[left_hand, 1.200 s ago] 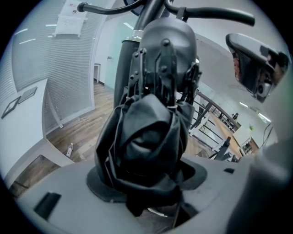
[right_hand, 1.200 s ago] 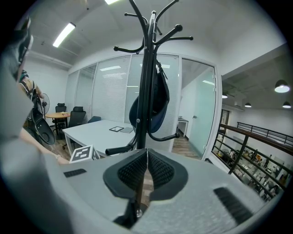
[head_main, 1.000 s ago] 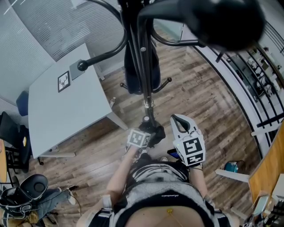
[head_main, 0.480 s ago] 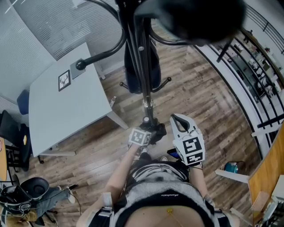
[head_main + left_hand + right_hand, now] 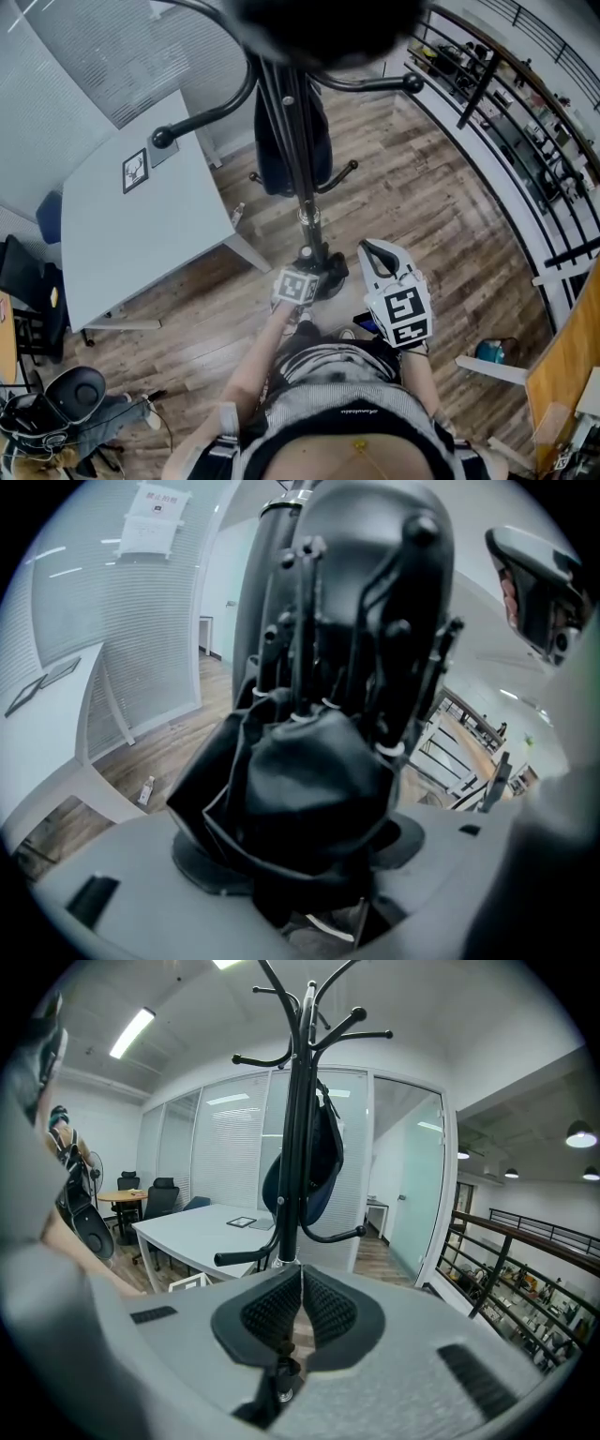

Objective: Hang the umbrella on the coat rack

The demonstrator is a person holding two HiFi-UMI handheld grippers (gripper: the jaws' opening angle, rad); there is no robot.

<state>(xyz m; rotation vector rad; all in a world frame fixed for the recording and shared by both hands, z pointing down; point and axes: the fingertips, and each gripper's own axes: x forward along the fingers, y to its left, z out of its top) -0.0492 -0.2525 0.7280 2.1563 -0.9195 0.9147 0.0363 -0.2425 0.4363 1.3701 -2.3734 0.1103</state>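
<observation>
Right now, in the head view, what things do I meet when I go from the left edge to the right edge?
white table → coat rack → right gripper → black railing

An office is shown. Glass partitions fitted with slatted blinds are seen behind a long white tabletop, and swivel chairs are drawn up to a smaller round tabletop farther back. Strip lights are set in the ceiling, a coat rack is stood on the wooden floor, and what may be a mezzanine edge is marked by a black railing.
</observation>
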